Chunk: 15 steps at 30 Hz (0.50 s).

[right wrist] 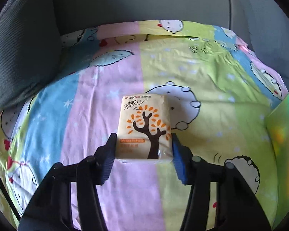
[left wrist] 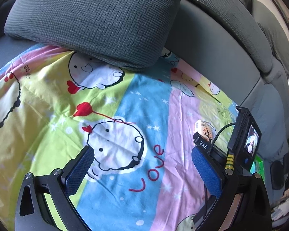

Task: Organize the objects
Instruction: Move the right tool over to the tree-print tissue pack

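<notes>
Right tongs (right wrist: 143, 151) closed against tissue pack (right wrist: 144, 127) sides at 6 o'clock end; soft, light, crushable. Left tongs (left wrist: 142, 165) wide open, empty.

Your tissue pack (right wrist: 144, 127) is a small soft packet, cream-yellow, with a dark brown tree and orange leaves printed on the front, and Chinese letters near the top. It lies flat, face up, on the colourful cartoon bedsheet (right wrist: 106, 192), across the pink and yellow stripes. Its near end sits between the two pads of your right gripper (right wrist: 143, 155), and each pad touches one side.
</notes>
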Tool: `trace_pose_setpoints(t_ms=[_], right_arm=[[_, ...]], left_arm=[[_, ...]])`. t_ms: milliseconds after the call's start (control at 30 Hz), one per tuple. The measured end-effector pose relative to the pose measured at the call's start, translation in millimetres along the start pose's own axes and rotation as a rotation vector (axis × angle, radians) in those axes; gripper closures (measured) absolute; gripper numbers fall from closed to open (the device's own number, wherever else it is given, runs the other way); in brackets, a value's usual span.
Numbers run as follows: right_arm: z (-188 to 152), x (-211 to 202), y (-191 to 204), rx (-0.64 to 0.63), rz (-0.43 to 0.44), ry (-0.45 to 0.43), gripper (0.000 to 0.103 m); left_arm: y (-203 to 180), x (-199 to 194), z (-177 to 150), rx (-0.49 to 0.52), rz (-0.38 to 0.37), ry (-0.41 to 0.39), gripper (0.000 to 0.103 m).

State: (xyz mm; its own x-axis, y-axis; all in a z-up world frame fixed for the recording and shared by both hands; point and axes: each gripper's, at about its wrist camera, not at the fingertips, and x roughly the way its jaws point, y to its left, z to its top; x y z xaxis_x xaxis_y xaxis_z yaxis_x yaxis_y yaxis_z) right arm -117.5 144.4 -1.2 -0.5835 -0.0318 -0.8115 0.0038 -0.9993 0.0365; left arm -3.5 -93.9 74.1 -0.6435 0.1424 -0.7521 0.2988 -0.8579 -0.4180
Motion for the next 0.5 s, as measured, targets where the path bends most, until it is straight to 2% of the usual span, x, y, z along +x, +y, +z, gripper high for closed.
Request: trace_pose_setpoints(t_ms=[167, 233, 333, 467, 500], right_arm=[[-14.1, -15.2, 0.9, 0.010, 0.057, 0.065, 0.050], [-23.1, -25.1, 1.6, 0.006, 0.112, 0.120, 0.050], [-42.3, -43.8, 5.6, -0.054, 0.140, 0.213, 0.050], [-67.0, -65.5, -0.7, -0.072, 0.169, 0.242, 0.047], [-70.2, -68.7, -4.1, -0.064, 0.190, 0.253, 0.042]], left_arm=[[0.2, 2.7, -2.5, 0.004, 0.003, 0.015, 0.002], [0.8, 4.4, -3.0, -0.001, -0.006, 0.026, 0.002], [2.1, 6.9, -4.4, -0.010, -0.005, 0.043, 0.002], [2.3, 11.2, -5.7, -0.008, 0.008, 0.057, 0.002], [2.6, 13.0, -6.2, -0.008, 0.010, 0.064, 0.002]])
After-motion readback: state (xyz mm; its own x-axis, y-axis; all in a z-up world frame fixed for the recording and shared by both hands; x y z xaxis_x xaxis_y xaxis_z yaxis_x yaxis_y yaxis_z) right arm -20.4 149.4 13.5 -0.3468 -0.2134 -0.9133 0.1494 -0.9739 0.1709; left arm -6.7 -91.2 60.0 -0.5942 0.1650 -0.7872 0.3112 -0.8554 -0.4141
